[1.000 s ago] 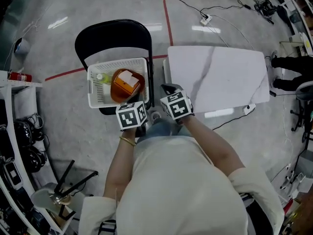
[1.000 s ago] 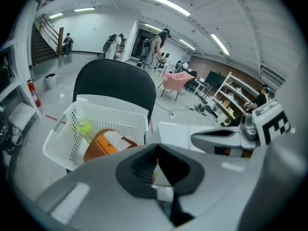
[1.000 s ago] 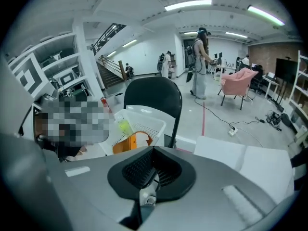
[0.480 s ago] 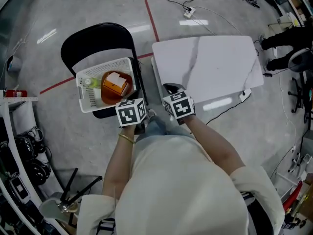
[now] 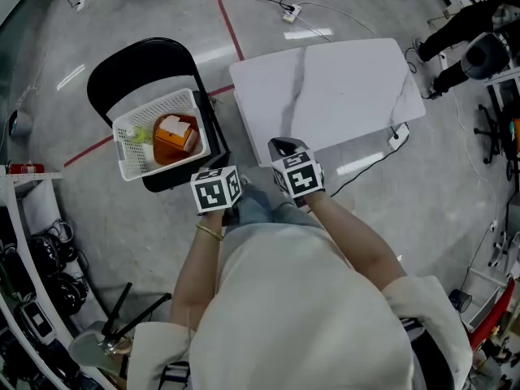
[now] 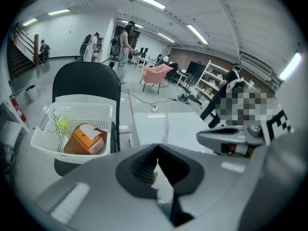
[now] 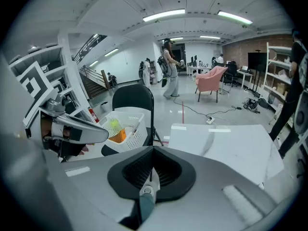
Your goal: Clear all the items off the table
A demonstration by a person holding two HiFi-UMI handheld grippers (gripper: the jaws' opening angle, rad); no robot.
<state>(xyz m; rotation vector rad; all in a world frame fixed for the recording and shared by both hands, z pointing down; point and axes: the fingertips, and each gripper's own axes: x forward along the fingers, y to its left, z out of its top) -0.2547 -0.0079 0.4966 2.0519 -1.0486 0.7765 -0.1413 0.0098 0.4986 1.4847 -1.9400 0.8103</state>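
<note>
Head view from above. The table (image 5: 341,80) shows a bare white top, nothing resting on it from edge to edge. The cleared items, an orange box (image 5: 171,132) and a green bottle (image 5: 138,135), lie in the basket (image 5: 130,165), which sits on the seat of the chair (image 5: 130,67) just beside the table's left edge. The left gripper (image 6: 157,150) and the right gripper (image 7: 153,153) hover near the table's near edge, each with its jaws pressed together and nothing between them. As far as these views show, the clearing appears complete and no item is left to carry.
</note>
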